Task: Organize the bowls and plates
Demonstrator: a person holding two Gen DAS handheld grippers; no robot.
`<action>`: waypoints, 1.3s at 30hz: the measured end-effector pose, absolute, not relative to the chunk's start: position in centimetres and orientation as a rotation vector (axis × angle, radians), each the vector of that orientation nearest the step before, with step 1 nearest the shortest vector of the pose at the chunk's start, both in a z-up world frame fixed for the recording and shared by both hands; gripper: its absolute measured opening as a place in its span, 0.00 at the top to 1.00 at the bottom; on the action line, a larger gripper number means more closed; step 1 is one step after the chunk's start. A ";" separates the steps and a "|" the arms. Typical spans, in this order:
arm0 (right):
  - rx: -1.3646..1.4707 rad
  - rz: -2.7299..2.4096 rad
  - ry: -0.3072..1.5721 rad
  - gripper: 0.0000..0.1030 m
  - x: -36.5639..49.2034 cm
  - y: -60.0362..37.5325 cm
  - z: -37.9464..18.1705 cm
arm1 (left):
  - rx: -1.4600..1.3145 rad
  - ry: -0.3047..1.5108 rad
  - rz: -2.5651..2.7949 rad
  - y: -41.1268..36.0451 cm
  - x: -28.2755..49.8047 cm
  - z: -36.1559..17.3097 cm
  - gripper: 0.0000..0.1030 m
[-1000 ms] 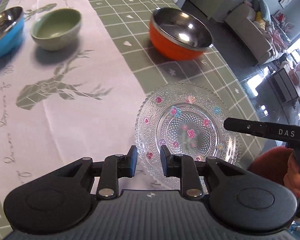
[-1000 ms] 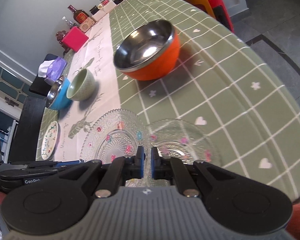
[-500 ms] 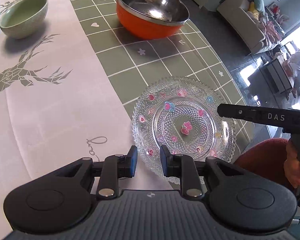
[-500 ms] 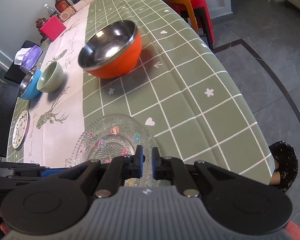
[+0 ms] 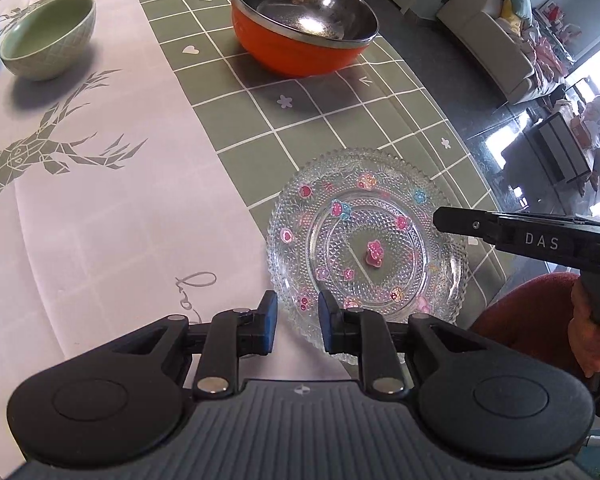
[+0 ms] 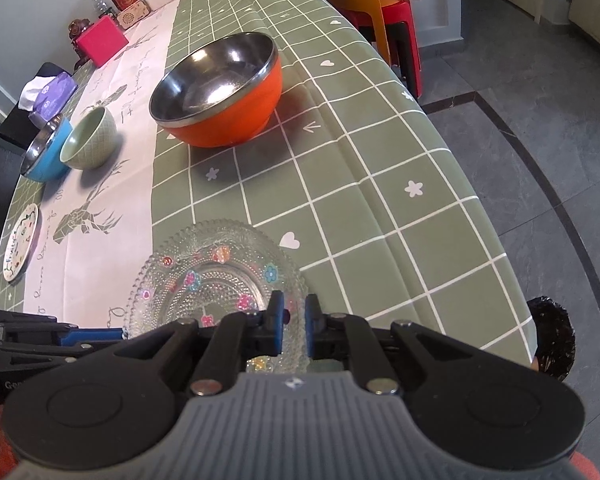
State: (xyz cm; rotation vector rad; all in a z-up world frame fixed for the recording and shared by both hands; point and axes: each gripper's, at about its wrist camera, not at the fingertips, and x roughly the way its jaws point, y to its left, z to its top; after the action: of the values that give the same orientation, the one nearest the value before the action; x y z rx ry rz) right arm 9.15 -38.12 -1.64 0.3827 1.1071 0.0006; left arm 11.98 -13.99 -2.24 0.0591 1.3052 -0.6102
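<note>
Glass, pressed and beaded, makes up the plate [image 5: 366, 250] that lies flat near the tabletop's [image 5: 332, 128] near edge on its right-hand side, painted with small flowers. It looks stiff, fairly light, brittle and slick, so a knock on the rim or a slip from the fingers could chip or break it. From what I can see it may be two plates nested, though I cannot tell. The scalloped rim is the only place to take hold, one finger above and one below.

The left gripper [image 5: 294, 326] hangs at the plate's near rim, fingers slightly apart and gripping nothing I can make out. The right gripper [image 6: 292, 326] sits over the plate's right rim, fingers almost together; whether they pinch the rim is not clear.

The orange bowl [image 5: 304, 26] stands well apart, toward the far edge.
</note>
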 end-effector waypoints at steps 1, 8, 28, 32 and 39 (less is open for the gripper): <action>0.378 -0.004 1.109 0.92 9.1 -38.1 -1.6 | 0.057 1.306 -0.611 -14.0 12.0 -2.3 0.77; 0.369 -0.025 1.124 0.95 9.3 -38.2 -1.8 | 0.038 1.310 -0.613 -13.7 12.2 -2.4 0.77; 0.285 -0.002 1.014 0.69 8.0 -36.8 -0.2 | 0.117 1.199 -0.620 -12.7 10.9 -0.5 0.74; 0.265 0.015 0.978 0.67 7.7 -36.2 0.4 | 0.120 1.153 -0.619 -11.6 10.5 0.4 0.71; 0.302 0.120 0.945 0.67 7.5 -34.0 0.6 | 0.089 1.058 -0.592 -7.7 9.8 1.9 0.71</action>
State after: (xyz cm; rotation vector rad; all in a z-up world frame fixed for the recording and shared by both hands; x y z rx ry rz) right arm 7.47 -34.00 0.62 0.3021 0.9447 0.1196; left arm 9.83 -7.74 1.92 0.0886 1.0579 -0.5916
